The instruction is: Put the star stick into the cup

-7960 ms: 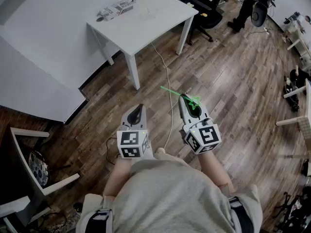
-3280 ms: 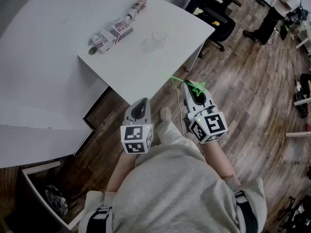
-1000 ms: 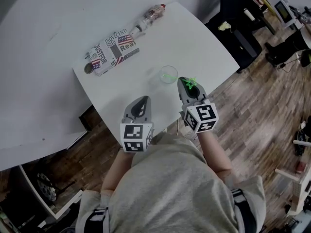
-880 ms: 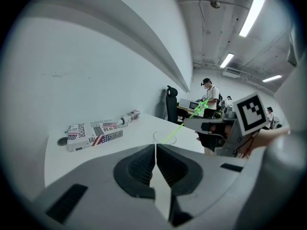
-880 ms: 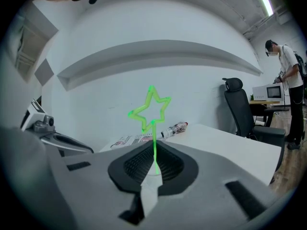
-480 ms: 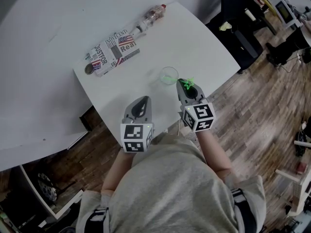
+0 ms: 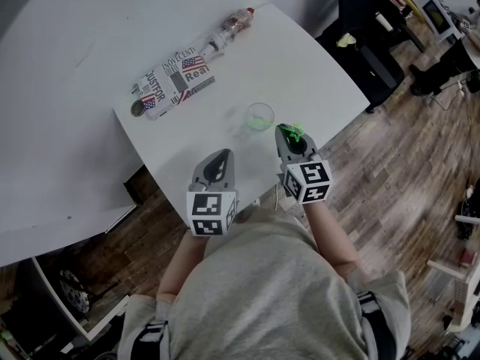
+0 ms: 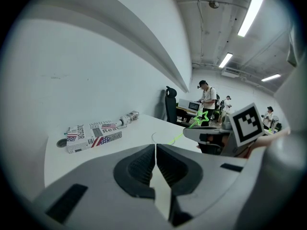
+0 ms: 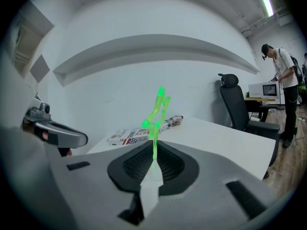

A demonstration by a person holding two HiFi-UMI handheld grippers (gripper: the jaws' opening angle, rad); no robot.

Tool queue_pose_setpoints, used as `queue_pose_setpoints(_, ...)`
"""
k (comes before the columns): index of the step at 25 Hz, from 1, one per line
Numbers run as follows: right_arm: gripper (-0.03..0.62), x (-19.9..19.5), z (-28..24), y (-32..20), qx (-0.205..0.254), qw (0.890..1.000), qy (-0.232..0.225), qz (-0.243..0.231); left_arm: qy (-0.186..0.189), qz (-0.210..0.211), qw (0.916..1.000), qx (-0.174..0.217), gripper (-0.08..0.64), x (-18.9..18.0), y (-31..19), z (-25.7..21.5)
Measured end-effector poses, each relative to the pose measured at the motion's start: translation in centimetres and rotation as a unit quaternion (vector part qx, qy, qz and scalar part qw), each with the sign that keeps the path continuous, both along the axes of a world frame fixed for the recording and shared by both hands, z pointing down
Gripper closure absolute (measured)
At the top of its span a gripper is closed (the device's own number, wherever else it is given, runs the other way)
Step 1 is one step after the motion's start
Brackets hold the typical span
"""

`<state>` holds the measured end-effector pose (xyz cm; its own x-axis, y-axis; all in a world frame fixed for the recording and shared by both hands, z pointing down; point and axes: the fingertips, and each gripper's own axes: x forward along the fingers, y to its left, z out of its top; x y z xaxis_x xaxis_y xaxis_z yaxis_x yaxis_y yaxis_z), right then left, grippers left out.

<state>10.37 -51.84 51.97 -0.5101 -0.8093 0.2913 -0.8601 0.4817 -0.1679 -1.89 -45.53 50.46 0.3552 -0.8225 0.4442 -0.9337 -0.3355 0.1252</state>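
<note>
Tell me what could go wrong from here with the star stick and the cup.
1. The right claw grips the star stick near its star end, so the long free end may waver and miss the cup.
2. The clear cup stands free on the table; a sideways push from the stick might tip it.

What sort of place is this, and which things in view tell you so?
Probably an office or lab workroom: a black office chair, long ceiling strip lights, and a plain white table standing on a wood-plank floor.
</note>
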Motion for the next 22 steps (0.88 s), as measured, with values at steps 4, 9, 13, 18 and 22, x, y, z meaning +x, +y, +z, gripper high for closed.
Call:
queue_pose_setpoints(4,0.568,0.3,0.3,0.2,-0.005,1.0,0.01,0.007,0.0,0.002,1.0,0.003,0.551,0.0,0.2,-0.1)
queue_pose_setpoints(9,0.555,0.4,0.4,0.7,-0.005,1.0,0.014,0.015,0.0,0.001,1.0,0.005,0.55,-0.3,0.9,-0.3)
queue_pose_setpoints(13,0.543,0.4,0.1,1.5,-0.002,1.0,0.013,0.017,0.0,-0.003,1.0,0.008,0.551,-0.7,1.9,-0.7)
queue_pose_setpoints(18,0.538,0.1,-0.7,2.8,0.002,1.0,0.012,0.021,0.0,-0.003,0.9999,0.015,0.551,-1.4,3.2,-1.5)
queue_pose_setpoints(22,0.535,0.0,-1.1,4.4,0.003,1.0,0.013,0.028,0.001,-0.001,0.9998,0.019,0.551,-2.0,4.6,-2.2)
